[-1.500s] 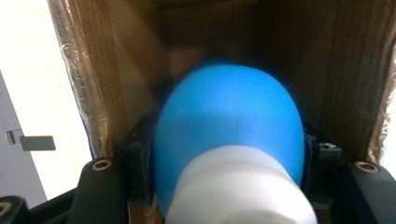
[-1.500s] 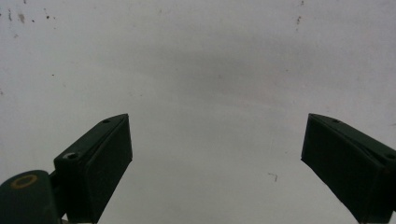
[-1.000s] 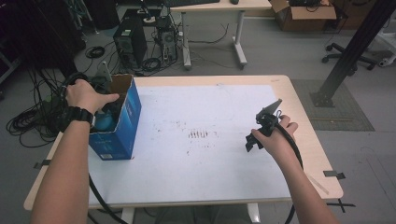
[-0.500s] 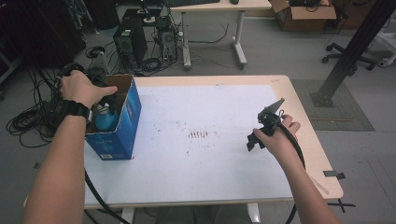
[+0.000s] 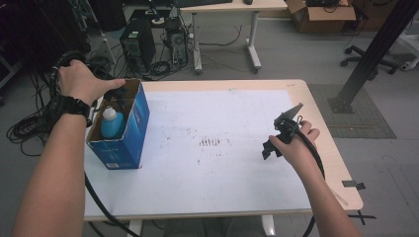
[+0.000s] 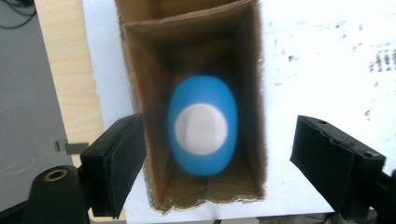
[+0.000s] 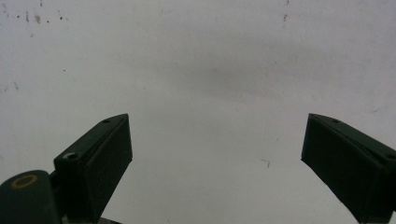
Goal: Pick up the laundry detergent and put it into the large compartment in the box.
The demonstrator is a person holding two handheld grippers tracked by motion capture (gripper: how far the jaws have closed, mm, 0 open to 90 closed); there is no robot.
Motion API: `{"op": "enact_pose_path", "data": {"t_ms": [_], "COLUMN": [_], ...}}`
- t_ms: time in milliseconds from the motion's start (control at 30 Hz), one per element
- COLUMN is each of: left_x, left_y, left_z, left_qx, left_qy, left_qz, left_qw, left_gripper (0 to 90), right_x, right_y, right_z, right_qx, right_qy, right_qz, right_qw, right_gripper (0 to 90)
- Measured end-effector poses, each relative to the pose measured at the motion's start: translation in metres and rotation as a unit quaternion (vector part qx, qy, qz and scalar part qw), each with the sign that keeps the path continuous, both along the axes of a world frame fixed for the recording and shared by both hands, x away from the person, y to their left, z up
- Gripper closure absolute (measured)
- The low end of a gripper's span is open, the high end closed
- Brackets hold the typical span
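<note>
Left hand pulls back from the box

The left hand [image 5: 84, 81] has shifted from over the blue box [image 5: 123, 129] toward its far-left corner; the blue bottle [image 5: 111, 123] inside is now more exposed; the right hand [image 5: 296, 143] has barely drifted.

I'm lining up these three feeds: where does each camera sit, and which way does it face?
High view: above the person's side, looking forward and down on the table; both forearms show.
Left gripper view: rides the left gripper, looking down into the box at the blue bottle.
Right gripper view: rides the right gripper, facing bare tabletop.
Shared: box and bottle, high and left views.
</note>
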State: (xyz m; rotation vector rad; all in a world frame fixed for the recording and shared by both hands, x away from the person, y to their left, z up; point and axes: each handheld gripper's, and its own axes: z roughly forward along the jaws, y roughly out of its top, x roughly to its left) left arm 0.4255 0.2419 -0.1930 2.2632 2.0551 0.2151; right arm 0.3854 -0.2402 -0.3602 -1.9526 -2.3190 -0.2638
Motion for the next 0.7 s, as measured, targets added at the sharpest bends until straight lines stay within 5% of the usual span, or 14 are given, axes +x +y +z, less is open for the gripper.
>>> {"op": "enact_pose_path", "data": {"t_ms": [700], "left_x": [0.009], "left_y": [-0.08], "left_z": [0.002], "left_qx": [-0.013], "left_qy": [-0.009], "left_qz": [-0.06], "left_qw": [0.9981], "left_gripper": [5.3], "right_x": [0.0], "right_y": [-0.006], "right_z": [0.005], "right_qx": [0.005], "right_qy": [-0.008], "right_qz": [0.002], "right_qw": [1.0], "right_gripper": [8.8]}}
